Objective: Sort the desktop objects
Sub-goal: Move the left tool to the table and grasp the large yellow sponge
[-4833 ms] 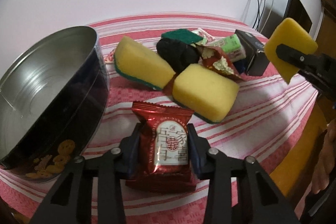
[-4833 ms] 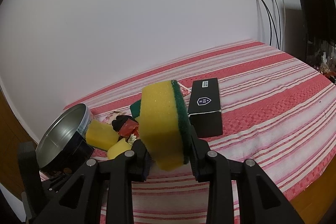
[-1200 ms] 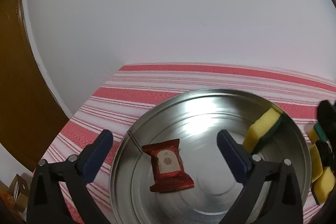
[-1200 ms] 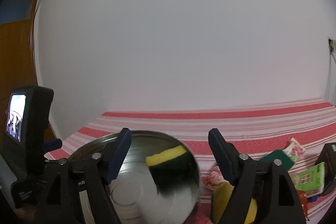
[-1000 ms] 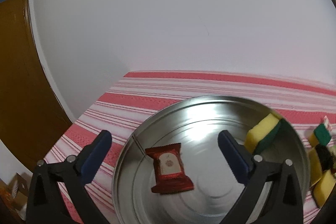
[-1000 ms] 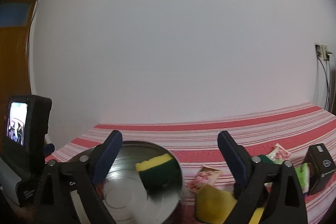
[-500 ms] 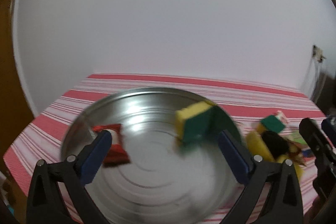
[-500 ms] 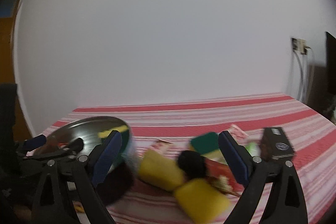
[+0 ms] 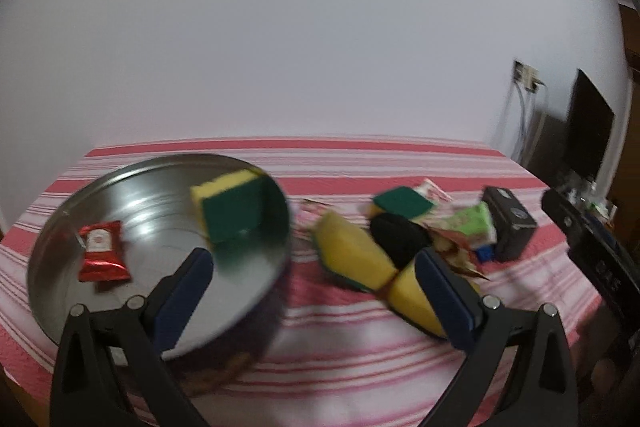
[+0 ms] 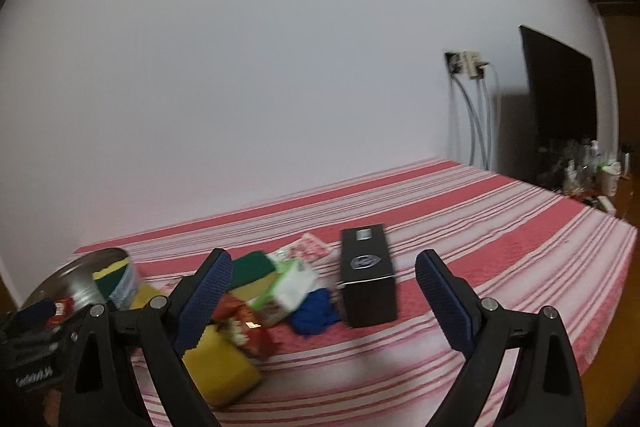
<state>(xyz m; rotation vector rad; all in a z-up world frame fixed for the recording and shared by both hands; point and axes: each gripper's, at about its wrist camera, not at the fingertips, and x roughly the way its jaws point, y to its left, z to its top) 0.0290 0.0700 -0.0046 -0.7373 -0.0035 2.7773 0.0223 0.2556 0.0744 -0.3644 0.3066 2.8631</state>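
left wrist, claw: the left claw [image 9: 314, 287] stands wide apart and empty, hanging over the near edge of the striped bench [image 9: 360, 327], between the metal tin [image 9: 60, 219] and the pile.
left wrist, sorted so far: a red snack packet [image 9: 102, 257] and a yellow-green sponge [image 9: 230, 205] lie inside the tin.
left wrist, left to sort: two yellow sponges [image 9: 350, 253], a black lump [image 9: 400, 239], a green sponge [image 9: 402, 201], a green carton [image 9: 472, 225] and a black box [image 9: 508, 229] sit heaped together, touching, right of the tin.
left wrist, doing it well: I judge the nearest yellow sponge the easy pick; straddle its narrow sides and lift straight up so its neighbours stay put.
left wrist, hard to read: motion blur smears the tin's rim and the pile; the wrappers under the carton cannot be told apart.
right wrist, claw: the right claw [image 10: 322, 287] is spread wide with nothing in it, aimed toward the black box [image 10: 366, 281].
right wrist, doing it well: the box stands a little clear of the blue cloth [image 10: 314, 311]; close across its short width, I would say.
right wrist, hidden: the left finger [image 10: 202, 297] covers part of the pile, and only a sliver of the tin [image 10: 80, 285] shows.
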